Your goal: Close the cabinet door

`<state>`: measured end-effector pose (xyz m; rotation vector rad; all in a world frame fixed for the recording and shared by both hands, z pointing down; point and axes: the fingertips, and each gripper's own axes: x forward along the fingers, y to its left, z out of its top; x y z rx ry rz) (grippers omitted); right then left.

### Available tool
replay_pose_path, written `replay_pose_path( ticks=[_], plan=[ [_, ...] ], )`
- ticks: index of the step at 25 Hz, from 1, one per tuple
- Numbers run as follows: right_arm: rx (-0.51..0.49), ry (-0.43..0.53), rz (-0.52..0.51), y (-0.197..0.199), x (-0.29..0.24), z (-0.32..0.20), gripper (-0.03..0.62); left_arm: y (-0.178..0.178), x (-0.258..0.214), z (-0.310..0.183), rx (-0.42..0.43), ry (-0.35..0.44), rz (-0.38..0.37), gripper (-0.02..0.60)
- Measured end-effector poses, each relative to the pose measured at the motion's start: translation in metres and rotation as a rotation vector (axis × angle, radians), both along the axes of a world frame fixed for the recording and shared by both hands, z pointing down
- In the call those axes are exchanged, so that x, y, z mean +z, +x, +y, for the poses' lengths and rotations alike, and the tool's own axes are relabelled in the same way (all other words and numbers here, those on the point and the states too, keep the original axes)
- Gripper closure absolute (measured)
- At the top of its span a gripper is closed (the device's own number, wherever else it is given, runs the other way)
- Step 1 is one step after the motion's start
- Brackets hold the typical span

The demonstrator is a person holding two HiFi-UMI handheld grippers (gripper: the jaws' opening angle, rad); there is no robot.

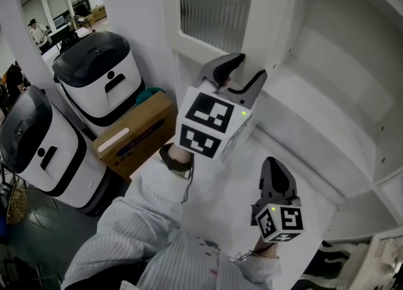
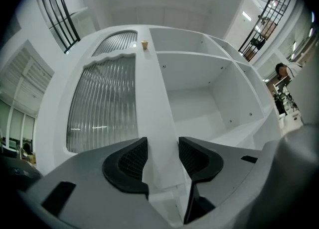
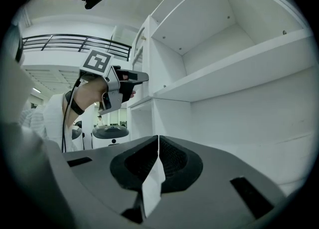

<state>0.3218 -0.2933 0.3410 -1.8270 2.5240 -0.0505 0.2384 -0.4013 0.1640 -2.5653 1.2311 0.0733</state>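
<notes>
— White shelves (image 2: 199, 103) fill the background. Where is the door?
— The cabinet door (image 2: 104, 103), with ribbed glass, stands open. Its edge sits between the left gripper (image 2: 163, 149) fingers, which pinch it.
— And the right gripper (image 3: 157, 144)?
— Fingers pressed together, nothing between them, facing the shelves, apart from the door.

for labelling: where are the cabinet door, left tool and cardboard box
cabinet door (image 1: 214, 2), head view, on its ribbed glass panel
left tool (image 2: 162, 148), left gripper view, midway between its fingertips
cardboard box (image 1: 135, 132), head view, on its top face
</notes>
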Motion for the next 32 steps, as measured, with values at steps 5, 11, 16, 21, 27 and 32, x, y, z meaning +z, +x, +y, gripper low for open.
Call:
replay_pose_path(
  ticks=[5, 11, 16, 21, 27, 32],
  plan=[
    [-0.006, -0.011, 0.024, -0.006, -0.001, -0.001, 0.579, 0.0, -0.002, 0.003, 0.02, 0.029, 0.032, 0.377],
    [0.01, -0.017, 0.05, -0.019, -0.004, -0.001, 0.579, -0.013, 0.014, 0.004, 0.081, -0.019, 0.061, 0.463],
    [0.013, -0.024, 0.056, -0.037, -0.007, 0.002, 0.579, -0.036, 0.03, 0.02, 0.112, -0.056, 0.061, 0.469],
    [-0.009, -0.013, 0.039, -0.066, -0.014, -0.002, 0.579, -0.069, 0.053, 0.037, 0.128, -0.099, 0.06, 0.483],
    [-0.045, 0.007, 0.035, -0.123, -0.018, -0.013, 0.579, -0.114, 0.097, 0.051, 0.154, -0.163, 0.068, 0.507],
    [-0.072, 0.006, 0.043, -0.166, -0.013, -0.015, 0.579, -0.144, 0.125, 0.065, 0.154, -0.178, 0.057, 0.535]
  ],
)
